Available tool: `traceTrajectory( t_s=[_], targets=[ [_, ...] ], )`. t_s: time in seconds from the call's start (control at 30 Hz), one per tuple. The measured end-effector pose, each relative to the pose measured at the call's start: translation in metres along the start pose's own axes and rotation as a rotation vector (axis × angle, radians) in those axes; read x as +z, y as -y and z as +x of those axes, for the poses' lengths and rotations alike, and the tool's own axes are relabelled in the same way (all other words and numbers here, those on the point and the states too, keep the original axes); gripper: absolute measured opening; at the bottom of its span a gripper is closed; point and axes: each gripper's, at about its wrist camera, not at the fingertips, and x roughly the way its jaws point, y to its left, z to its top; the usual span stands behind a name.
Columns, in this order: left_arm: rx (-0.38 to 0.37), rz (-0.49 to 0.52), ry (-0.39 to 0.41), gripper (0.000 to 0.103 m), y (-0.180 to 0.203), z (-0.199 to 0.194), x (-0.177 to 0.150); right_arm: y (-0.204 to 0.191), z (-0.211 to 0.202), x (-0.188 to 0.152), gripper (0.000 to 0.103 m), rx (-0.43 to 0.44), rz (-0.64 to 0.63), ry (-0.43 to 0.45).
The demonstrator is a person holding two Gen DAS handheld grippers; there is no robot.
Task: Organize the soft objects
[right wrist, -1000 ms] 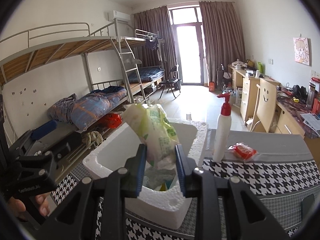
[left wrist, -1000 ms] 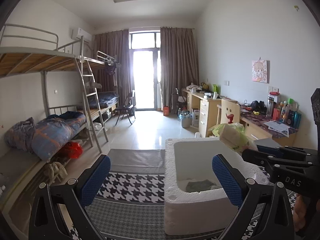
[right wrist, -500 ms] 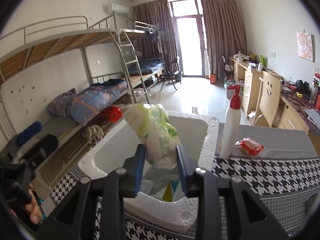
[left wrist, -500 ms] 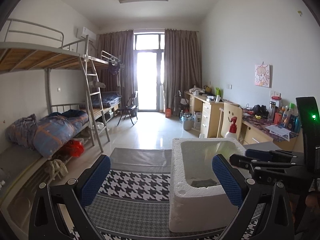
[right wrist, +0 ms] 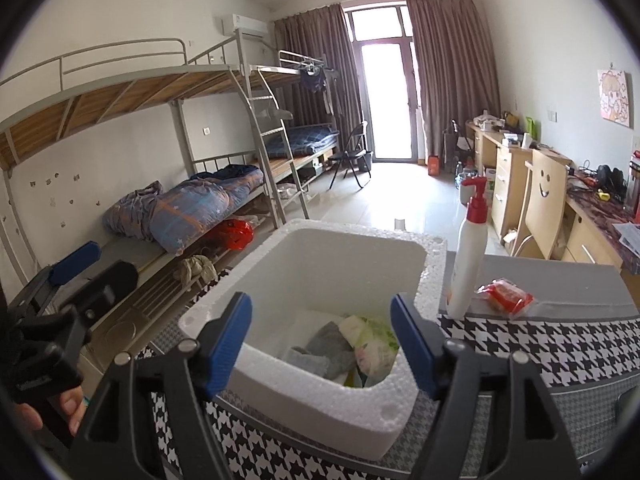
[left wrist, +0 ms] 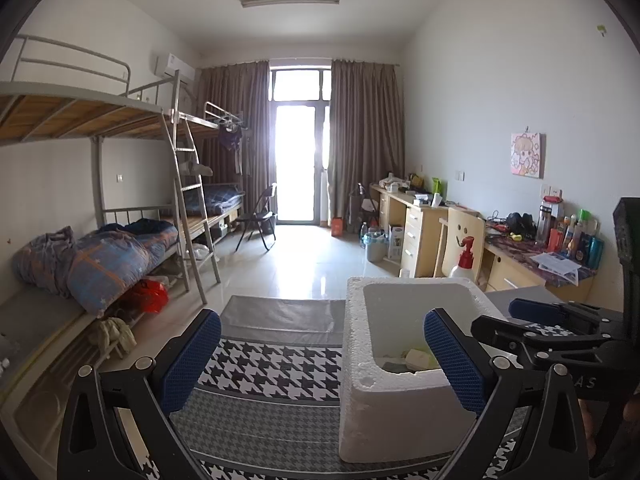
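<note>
A white foam box (right wrist: 360, 240) stands on the houndstooth mat (right wrist: 560, 344). Inside it lie a green-and-white soft packet (right wrist: 376, 340) and a grey cloth (right wrist: 332, 348). My right gripper (right wrist: 320, 344) hovers over the box's near rim; its jaws are opening, and the packet lies loose below them with no pad pressing on it. In the left wrist view the same box (left wrist: 400, 392) sits just right of centre. My left gripper (left wrist: 320, 360) is open and empty, with its right pad in front of the box. The right gripper (left wrist: 552, 320) reaches in from the right.
A white pump bottle with a red top (right wrist: 468, 256) and a red packet (right wrist: 506, 294) stand on the mat right of the box. The left gripper (right wrist: 60, 292), held by a hand (right wrist: 52, 408), is at the far left. Bunk beds line the left wall, desks the right.
The right gripper's jaws have spread apart and let go of the green-and-white packet, which now lies in the foam box. The left gripper stays open.
</note>
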Motion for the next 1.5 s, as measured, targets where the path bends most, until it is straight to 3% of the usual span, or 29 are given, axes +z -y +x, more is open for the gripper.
traceTrajectory(
  t_s=[0.43, 1.07, 1.5],
  targets=[
    [-0.027, 0.021, 0.022, 0.102, 0.012, -0.024, -0.001, 0.005, -0.047, -0.008, 0.102, -0.053, 0.035, 0.109],
    [-0.102, 0.044, 0.076, 0.102, 0.032, -0.069, -0.007, 0.007, -0.102, -0.030, 0.102, -0.103, 0.025, 0.178],
    [-0.113, 0.025, 0.106, 0.102, 0.041, -0.089, -0.020, 0.008, -0.123, -0.048, 0.102, -0.109, 0.020, 0.238]
  ],
)
